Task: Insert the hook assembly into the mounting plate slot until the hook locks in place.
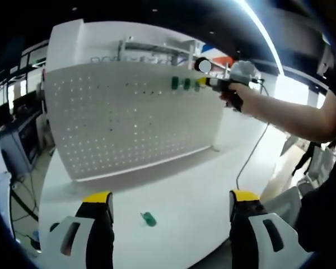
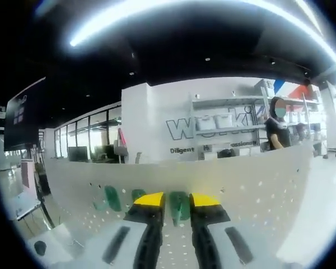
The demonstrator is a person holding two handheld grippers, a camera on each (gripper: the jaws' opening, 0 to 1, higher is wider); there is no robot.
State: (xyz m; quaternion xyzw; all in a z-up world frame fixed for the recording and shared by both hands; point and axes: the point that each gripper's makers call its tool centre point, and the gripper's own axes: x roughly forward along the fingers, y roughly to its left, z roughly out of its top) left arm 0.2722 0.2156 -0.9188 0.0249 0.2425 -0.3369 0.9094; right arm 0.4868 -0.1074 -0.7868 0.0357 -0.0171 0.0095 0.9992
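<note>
Insertion step in hand. The right claw (image 2: 177, 203) grips a green hook (image 2: 179, 206) at the top row of the white pegboard (image 1: 134, 120), beside two hooks already mounted (image 1: 180, 83). The arm is extended forward, level. Next: press home until it locks. The left claw (image 1: 171, 197) hangs open over the worktop (image 1: 179, 185), above a spare green hook (image 1: 149, 219).

A matt white perforated panel (image 1: 129, 120) is being shown on a smooth, faintly glossy white table (image 1: 196, 185); the green hooks (image 2: 179, 206) are looking like shiny translucent plastic
</note>
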